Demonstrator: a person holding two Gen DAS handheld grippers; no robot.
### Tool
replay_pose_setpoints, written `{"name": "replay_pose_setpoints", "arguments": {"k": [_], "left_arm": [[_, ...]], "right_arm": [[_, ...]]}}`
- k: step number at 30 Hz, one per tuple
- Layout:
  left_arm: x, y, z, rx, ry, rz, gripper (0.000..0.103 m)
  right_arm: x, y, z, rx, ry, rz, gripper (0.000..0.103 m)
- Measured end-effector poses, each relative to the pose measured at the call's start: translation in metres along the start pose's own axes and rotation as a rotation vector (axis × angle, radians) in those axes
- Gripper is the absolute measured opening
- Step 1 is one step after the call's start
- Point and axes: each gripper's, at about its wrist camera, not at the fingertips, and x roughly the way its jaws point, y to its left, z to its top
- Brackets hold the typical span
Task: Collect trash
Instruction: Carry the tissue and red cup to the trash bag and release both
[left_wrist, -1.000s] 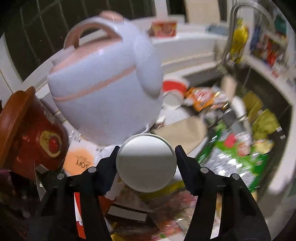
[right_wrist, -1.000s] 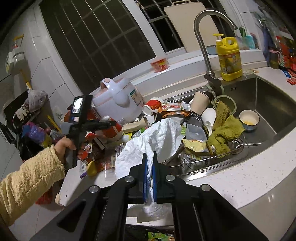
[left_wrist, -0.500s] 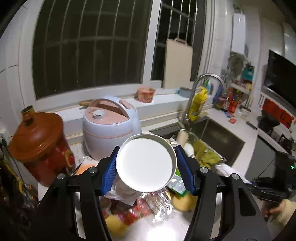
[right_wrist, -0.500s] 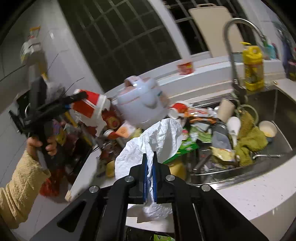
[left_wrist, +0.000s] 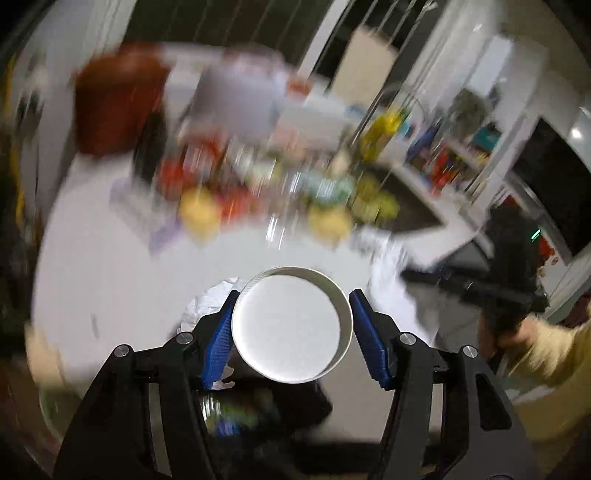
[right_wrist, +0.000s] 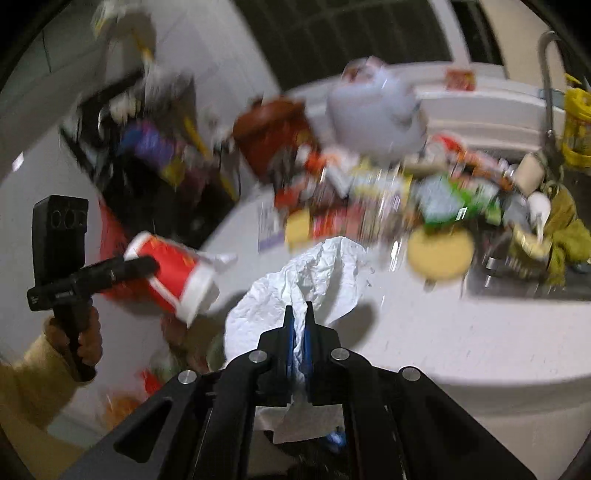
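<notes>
My left gripper (left_wrist: 291, 332) is shut on a red and white paper cup (left_wrist: 288, 328). Its round white end faces the left wrist camera between the blue pads (left_wrist: 218, 339). The right wrist view shows the same cup (right_wrist: 173, 277) lying tilted in the left gripper (right_wrist: 147, 264), out past the counter's edge. My right gripper (right_wrist: 300, 325) is shut on a crumpled white bag (right_wrist: 306, 280) that billows up in front of it. In the left wrist view the right gripper (left_wrist: 498, 288) is a dark blurred shape at the right, with the white bag (left_wrist: 388, 280) beside it.
The white counter (right_wrist: 461, 332) carries a blurred heap of wrappers (right_wrist: 369, 206), a pale rice cooker (right_wrist: 373, 107) and a brown pot (right_wrist: 269, 129). A sink (right_wrist: 535, 273) with cloths and a tap (right_wrist: 546, 74) lies to the right. Below the counter's edge is a dark opening with trash (left_wrist: 236, 410).
Both grippers have swung away from the counter clutter toward its near edge, each keeping its load. The left gripper with the cup now tilts downward, and both views are motion-blurred.
</notes>
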Motion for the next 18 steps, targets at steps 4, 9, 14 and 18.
{"name": "replay_pose_setpoints", "arguments": {"k": [4, 9, 14, 18], "left_arm": [[0.048, 0.024, -0.08, -0.131, 0.146, -0.017, 0.058], [0.131, 0.059, -0.16, -0.214, 0.297, 0.038, 0.058], [0.231, 0.1, -0.224, -0.282, 0.468, 0.123, 0.058], [0.285, 0.128, -0.259, -0.275, 0.603, 0.231, 0.059]], "right_arm": [[0.047, 0.008, -0.042, -0.015, 0.158, 0.009, 0.005], [0.136, -0.002, -0.117, -0.024, 0.346, -0.022, 0.005], [0.241, -0.035, -0.186, 0.014, 0.52, -0.094, 0.005], [0.298, -0.057, -0.222, 0.023, 0.608, -0.165, 0.007]]}}
